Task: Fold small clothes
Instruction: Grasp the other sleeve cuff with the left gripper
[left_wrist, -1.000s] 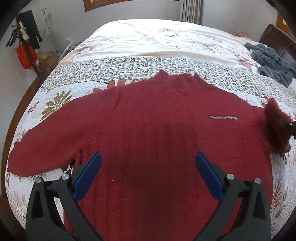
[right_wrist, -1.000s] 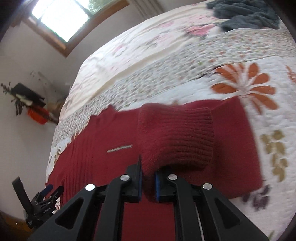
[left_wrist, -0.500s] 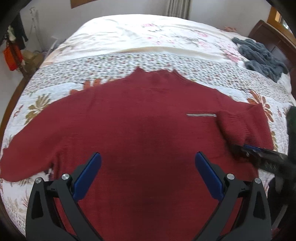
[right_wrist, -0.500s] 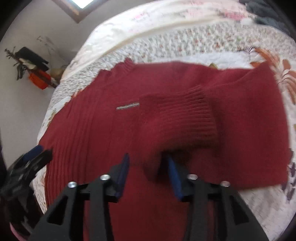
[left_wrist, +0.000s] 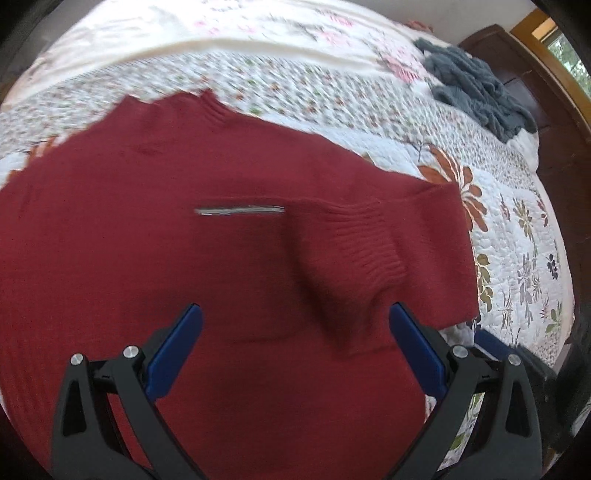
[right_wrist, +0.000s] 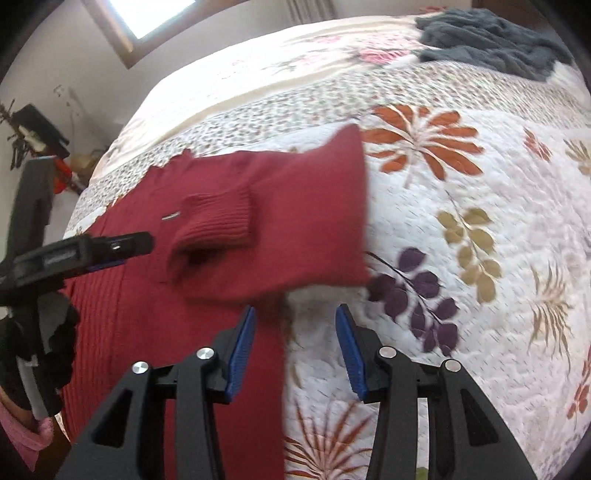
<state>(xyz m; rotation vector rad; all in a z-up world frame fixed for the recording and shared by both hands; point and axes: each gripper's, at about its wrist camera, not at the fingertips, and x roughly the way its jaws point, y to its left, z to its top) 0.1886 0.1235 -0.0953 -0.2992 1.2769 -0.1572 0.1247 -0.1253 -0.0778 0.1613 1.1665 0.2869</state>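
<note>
Bare floral quilt (right_wrist: 461, 184) right of red sweater (left_wrist: 147, 240); folded sleeve cuff (right_wrist: 218, 218) ahead of right gripper (right_wrist: 295, 347), left gripper (left_wrist: 295, 347) over body; both agape, empty.

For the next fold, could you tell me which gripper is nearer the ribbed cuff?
Left gripper: it hovers open just below the ribbed cuff. The right gripper sits off the sweater's edge.

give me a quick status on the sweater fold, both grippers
Left gripper open, empty, above the red sweater. Right gripper open, empty, at its edge. Right sleeve folded across the chest, cuff near the silver tag. Nothing in the way.
</note>
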